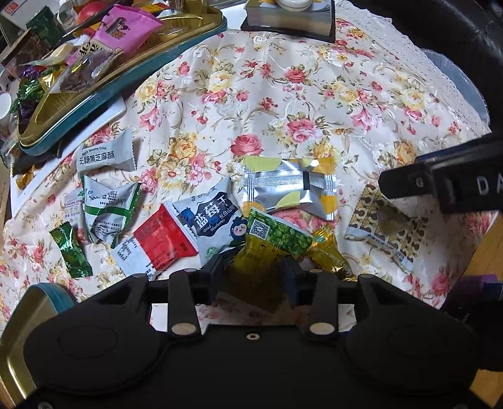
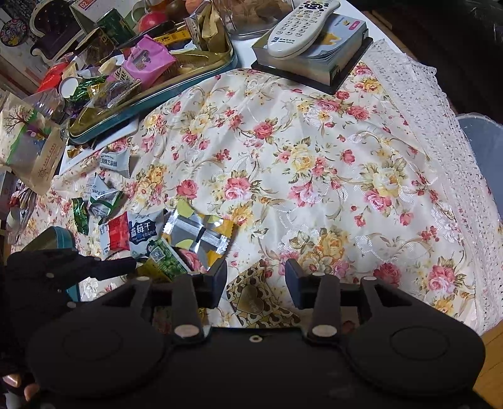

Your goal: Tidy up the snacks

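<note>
Several snack packets lie on the floral cloth. My left gripper [image 1: 254,262] stands with its jaws either side of a green-and-yellow packet [image 1: 273,239]; I cannot tell whether the pads press it. Beside that packet lie a blue-and-white blueberry packet [image 1: 213,220], a red packet [image 1: 160,239] and a silver-and-yellow packet [image 1: 292,188]. My right gripper [image 2: 256,272] is open, just above a brown heart-patterned packet [image 2: 251,295], which also shows in the left wrist view [image 1: 386,225]. A teal tin tray [image 1: 103,97] at the upper left holds several snacks.
A pink packet [image 1: 125,28] lies in the tray. A remote control [image 2: 301,28] rests on a book [image 2: 327,53] at the back. A second teal tin [image 1: 28,317] sits at the near left. The lace cloth edge [image 2: 440,141] runs along the right.
</note>
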{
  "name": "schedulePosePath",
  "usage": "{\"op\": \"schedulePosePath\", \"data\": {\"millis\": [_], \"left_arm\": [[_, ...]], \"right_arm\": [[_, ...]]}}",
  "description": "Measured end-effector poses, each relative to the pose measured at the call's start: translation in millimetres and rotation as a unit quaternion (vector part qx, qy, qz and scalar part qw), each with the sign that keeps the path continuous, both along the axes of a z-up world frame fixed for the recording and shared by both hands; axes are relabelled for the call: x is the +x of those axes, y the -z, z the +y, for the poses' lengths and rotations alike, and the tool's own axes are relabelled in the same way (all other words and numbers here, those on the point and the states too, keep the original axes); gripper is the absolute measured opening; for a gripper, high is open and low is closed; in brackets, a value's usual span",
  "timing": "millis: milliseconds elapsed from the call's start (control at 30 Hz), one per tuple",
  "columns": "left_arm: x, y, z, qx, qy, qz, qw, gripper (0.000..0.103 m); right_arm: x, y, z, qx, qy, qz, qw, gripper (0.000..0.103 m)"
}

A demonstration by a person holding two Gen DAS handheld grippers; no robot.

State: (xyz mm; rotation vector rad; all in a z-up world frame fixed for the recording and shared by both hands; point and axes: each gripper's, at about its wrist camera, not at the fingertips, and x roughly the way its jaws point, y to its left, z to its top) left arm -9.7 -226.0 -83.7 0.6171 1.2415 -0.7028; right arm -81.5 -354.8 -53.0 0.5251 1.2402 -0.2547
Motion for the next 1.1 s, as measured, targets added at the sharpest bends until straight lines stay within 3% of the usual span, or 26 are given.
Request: {"op": "schedulePosePath", "data": {"millis": [167, 300, 367, 467, 500, 633, 833, 1100], "left_arm": [[0.8, 2.9, -1.0, 0.017, -0.001, 0.004, 0.9998, 0.054], [12.5, 6.7, 12.3, 0.012, -0.054, 0.032, 0.9980, 0.057], [24.1, 10.2, 24.8, 0.009, -0.096, 0.073, 0.9926, 0.057], [40.9, 18.9, 46.8, 0.003, -0.161, 0.137, 0.9774, 0.053], [43.6, 17.8, 52.0, 0.003, -0.172, 0.131, 0.9764, 0.048], [46.1, 6.7, 60.7, 0.011, -0.173, 0.066, 0.9827, 0.044], [54.9, 1.1, 71.1, -0.013, -0.192, 0.083, 0.9778, 0.044], [57.0, -12.3, 87.0, -0.025, -0.241, 0.084, 0.9665, 0.044]], "right_arm": [[-3.8, -0.7, -0.2, -0.012, -0.005, 0.000, 1.000, 0.045], [-4.3, 0.7, -3.1, -0.009, 0.003, 0.004, 1.000, 0.045], [-3.3, -0.2, -2.4, -0.006, 0.005, 0.002, 1.000, 0.045], [-1.8, -2.7, 1.8, -0.007, -0.002, -0.002, 1.000, 0.045], [-1.4, -3.2, 3.2, -0.009, -0.004, -0.003, 1.000, 0.045], [-0.3, -5.4, 9.2, -0.011, -0.014, -0.017, 1.000, 0.045], [6.7, -6.2, 25.1, -0.034, -0.032, -0.052, 0.998, 0.049], [29.4, 2.6, 62.9, -0.075, -0.117, -0.069, 0.988, 0.062]]}}
